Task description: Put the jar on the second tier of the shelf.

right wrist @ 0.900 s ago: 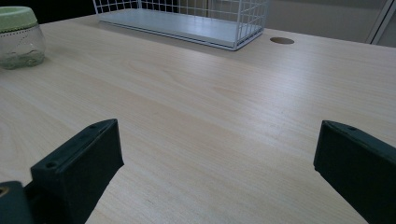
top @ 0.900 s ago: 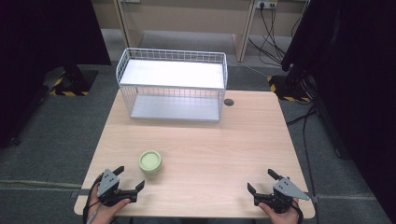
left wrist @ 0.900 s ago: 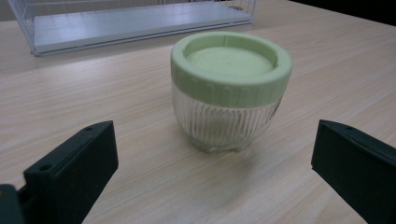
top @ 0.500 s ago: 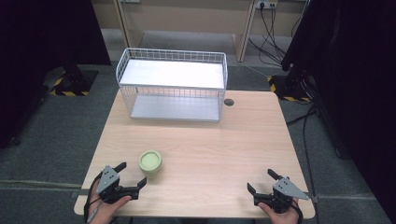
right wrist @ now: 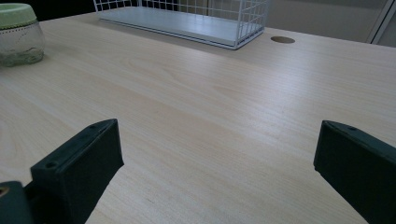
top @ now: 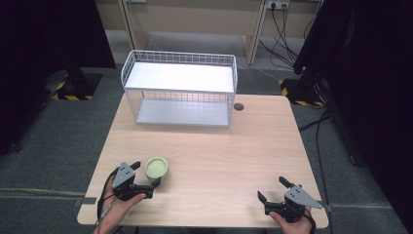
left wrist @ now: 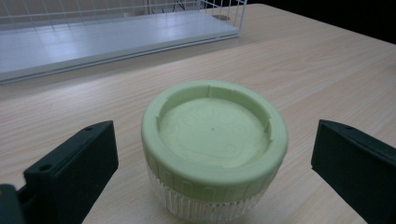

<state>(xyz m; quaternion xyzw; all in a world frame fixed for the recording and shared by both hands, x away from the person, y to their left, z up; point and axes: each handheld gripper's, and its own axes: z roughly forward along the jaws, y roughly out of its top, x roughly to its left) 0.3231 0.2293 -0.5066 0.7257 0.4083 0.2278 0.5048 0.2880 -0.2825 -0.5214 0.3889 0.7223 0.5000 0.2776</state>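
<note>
Two grippers sit low on the counter [top: 234,141]. The left gripper [top: 145,174], at seven o'clock, has its jaws spread around a green-lidded jar [top: 157,168] without touching it. The right gripper [top: 272,189], at five o'clock, has its jaws spread over bare wood. A white wire basket [top: 180,87] stands at twelve o'clock.
</note>
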